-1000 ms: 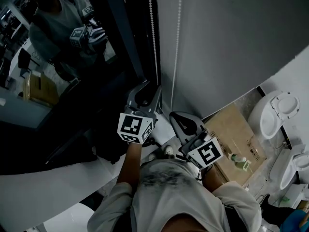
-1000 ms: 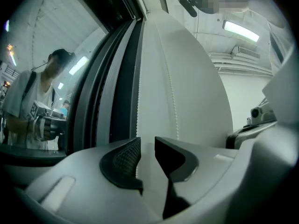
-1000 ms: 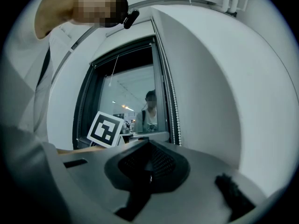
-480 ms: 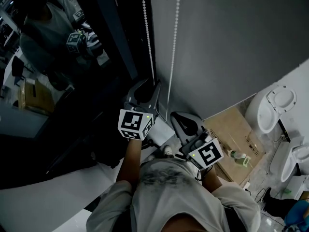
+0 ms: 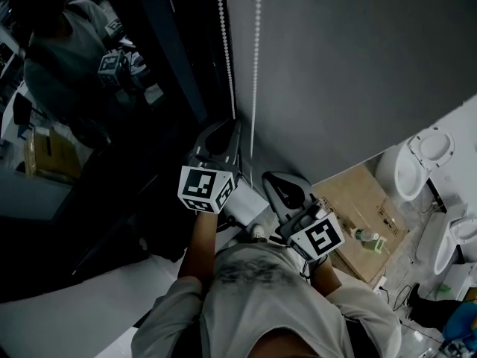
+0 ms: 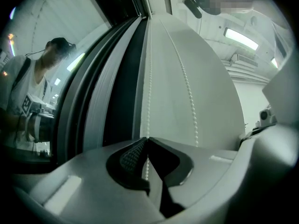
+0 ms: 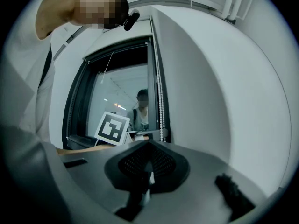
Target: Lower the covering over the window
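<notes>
1. Count: two grippers, two bead chain strands, one window, one cardboard box, two white fixtures.
2. The left gripper (image 5: pixel 236 124) has its jaws pressed together on the left chain strand (image 5: pixel 223 51). In the left gripper view the beads pass between the meeting tips (image 6: pixel 148 139).
3. The right chain strand (image 5: pixel 257 51) hangs free, just beside the left one at its 3 o'clock, against the grey wall (image 5: pixel 358 66).
4. The right gripper (image 5: pixel 267 178) sits at 4 o'clock from the left gripper. Its jaws are together with nothing between them (image 7: pixel 148 143).
5. The window (image 5: pixel 112 125) lies at 9 o'clock from the chain. Its glass shows uncovered; the covering itself cannot be made out.
6. Change: a second ago the left gripper's jaws stood apart around the chain. They have just been closing and now clamp it. The right gripper is unchanged.
7. Head view only: the cardboard box (image 5: pixel 358 207) at 4 o'clock from the right gripper, and the white fixtures (image 5: pixel 425 162).
8. Right gripper view only: the whole window frame (image 7: pixel 77 101) and the left gripper's marker cube (image 7: pixel 112 129) at 10 o'clock from the jaws.
</notes>
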Demonstrator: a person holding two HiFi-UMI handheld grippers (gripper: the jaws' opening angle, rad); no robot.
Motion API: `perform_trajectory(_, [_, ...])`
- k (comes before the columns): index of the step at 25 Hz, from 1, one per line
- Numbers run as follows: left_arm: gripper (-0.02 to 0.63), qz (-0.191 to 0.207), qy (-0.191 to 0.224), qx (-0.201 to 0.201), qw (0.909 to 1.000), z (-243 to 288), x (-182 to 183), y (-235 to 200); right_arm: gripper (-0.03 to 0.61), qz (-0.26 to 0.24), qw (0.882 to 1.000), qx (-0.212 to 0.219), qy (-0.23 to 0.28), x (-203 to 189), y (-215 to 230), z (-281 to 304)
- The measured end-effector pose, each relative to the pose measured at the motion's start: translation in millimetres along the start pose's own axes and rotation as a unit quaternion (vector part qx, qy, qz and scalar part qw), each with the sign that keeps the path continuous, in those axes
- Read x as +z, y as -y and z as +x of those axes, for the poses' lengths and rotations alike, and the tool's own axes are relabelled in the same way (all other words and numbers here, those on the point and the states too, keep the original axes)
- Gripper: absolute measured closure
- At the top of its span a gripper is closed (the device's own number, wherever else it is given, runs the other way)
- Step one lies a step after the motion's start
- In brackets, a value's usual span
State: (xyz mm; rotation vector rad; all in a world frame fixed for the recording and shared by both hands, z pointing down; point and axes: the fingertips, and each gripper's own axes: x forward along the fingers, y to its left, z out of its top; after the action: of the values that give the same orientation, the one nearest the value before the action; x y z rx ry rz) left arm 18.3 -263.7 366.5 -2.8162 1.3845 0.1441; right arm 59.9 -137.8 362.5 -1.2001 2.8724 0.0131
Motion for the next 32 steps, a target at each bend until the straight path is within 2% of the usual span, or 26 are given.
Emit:
perform_trajectory(7, [0.607, -0.021, 0.002, -0.022, 0.9995, -12, 0, 4, 0.561, -0.010, 1.000, -0.003, 0.002, 2, -5, -1])
perform_trajectory(12, [0.606, -0.048, 0.003, -0.039, 0.9981, -33, 1, 15, 0.561, -0.009, 1.000, 0.006, 0.025, 15, -12, -1])
perform_trajectory(19, [0.607, -0.044, -0.006, -0.035, 0.9984, -62, -7, 25, 0.561, -0.022, 0.999, 0.017, 0.039, 25, -20, 5])
perform_trajectory(27, [0.607, -0.016, -0.008, -0.034, 0.9993, -88, -4, 33, 0.561, -0.033, 0.997, 0.032, 0.058, 43, -34, 19])
perform_trajectory(32, [0.607, -0.015, 0.002, -0.024, 0.9996, -96, -6, 38, 0.561, -0.046, 0.995, 0.037, 0.080, 61, -32, 22])
